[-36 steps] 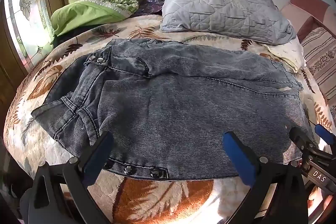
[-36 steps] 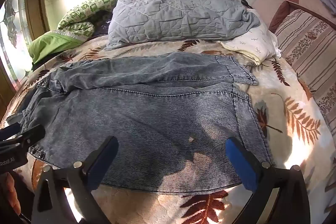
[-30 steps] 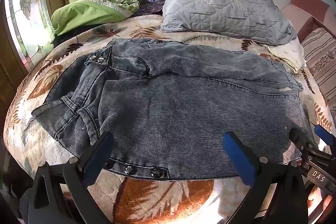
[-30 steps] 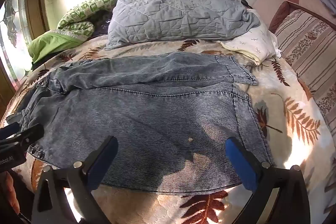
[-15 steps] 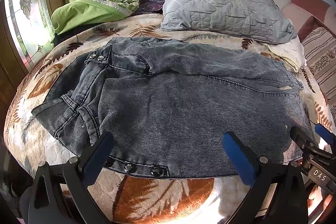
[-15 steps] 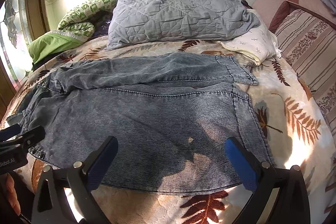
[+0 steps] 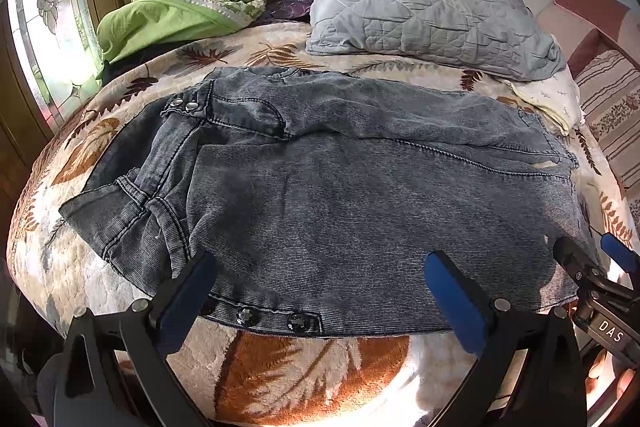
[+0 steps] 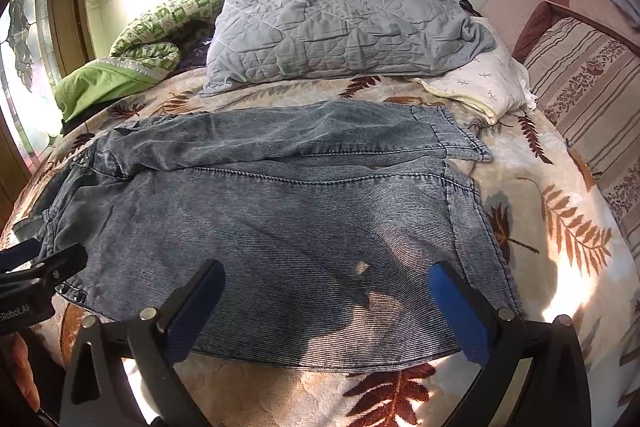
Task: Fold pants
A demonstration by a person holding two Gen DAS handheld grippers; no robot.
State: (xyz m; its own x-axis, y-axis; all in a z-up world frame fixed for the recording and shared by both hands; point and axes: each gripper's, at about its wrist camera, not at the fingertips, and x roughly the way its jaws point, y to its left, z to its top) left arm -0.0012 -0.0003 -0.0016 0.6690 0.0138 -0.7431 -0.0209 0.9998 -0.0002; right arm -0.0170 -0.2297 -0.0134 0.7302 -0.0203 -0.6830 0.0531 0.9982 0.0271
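Grey-blue denim pants (image 7: 340, 195) lie spread across the bed, waistband to the left, leg hems to the right. The near side edge with its metal snaps (image 7: 272, 319) sits just ahead of my left gripper (image 7: 320, 291), which is open and holds nothing. In the right wrist view the same pants (image 8: 280, 227) fill the middle, the far leg's hem (image 8: 460, 139) at the right. My right gripper (image 8: 326, 303) hangs open over the near leg. Each gripper shows at the edge of the other's view.
A leaf-patterned blanket (image 8: 560, 227) covers the bed. A grey quilted pillow (image 8: 340, 27), a green bundle (image 7: 168, 23) and a white pillow (image 8: 488, 83) lie at the back. A striped cushion (image 8: 592, 99) lines the right side. A window (image 7: 44, 35) stands at the left.
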